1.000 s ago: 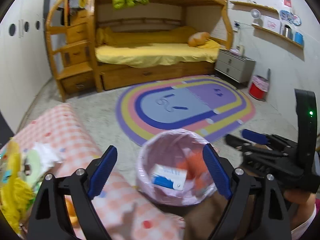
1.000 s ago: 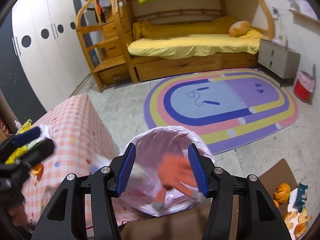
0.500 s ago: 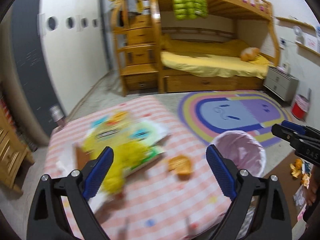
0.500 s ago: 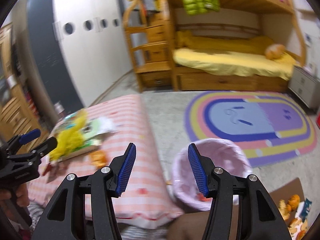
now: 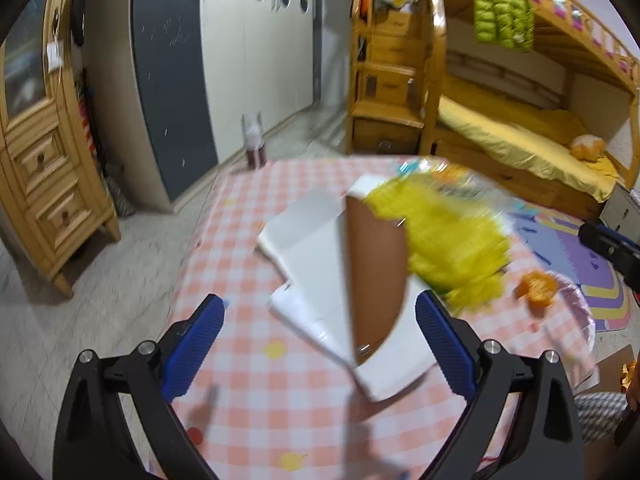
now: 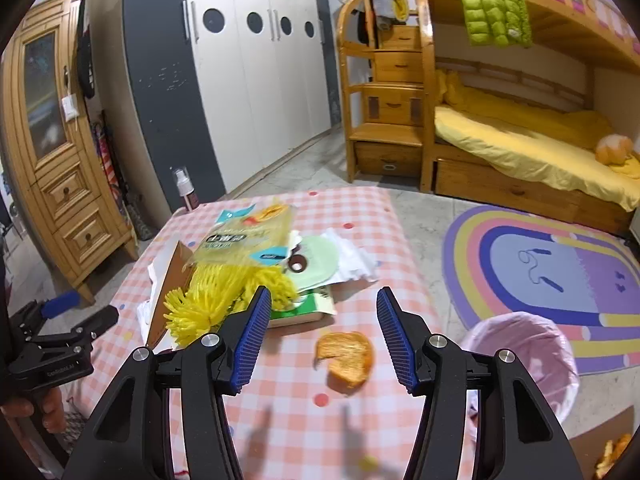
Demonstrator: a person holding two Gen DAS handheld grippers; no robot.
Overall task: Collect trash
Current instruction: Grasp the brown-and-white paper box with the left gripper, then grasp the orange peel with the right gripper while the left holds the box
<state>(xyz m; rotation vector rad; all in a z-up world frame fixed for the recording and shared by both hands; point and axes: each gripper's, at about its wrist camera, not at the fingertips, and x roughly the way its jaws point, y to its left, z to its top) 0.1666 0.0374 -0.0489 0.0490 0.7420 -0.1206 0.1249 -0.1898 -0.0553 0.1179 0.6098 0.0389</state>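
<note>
A pink-checked table [image 6: 352,416] holds trash. An orange peel [image 6: 346,357] lies just ahead of my open, empty right gripper [image 6: 324,340]. A yellow frilly item in a clear wrapper [image 6: 224,296], a green disc on crumpled white paper [image 6: 320,260] and a brown cardboard piece [image 6: 168,280] lie to the left. My left gripper [image 5: 316,344] is open and empty over the white box with the brown cardboard flap [image 5: 372,272]. The peel [image 5: 538,286] shows at its right. The pink-lined bin [image 6: 528,356] stands off the table's right edge.
A spray bottle [image 6: 185,190] stands at the table's far corner. A wooden cabinet [image 6: 56,152] is at the left, wardrobes behind, a bunk bed [image 6: 520,132] at the right, and a striped rug [image 6: 552,272] on the floor. More peels [image 6: 612,452] lie at bottom right.
Both grippers have swung left from above the bin to over the table. The trash on the table now fills both views and the bin has slid to the right edge.
</note>
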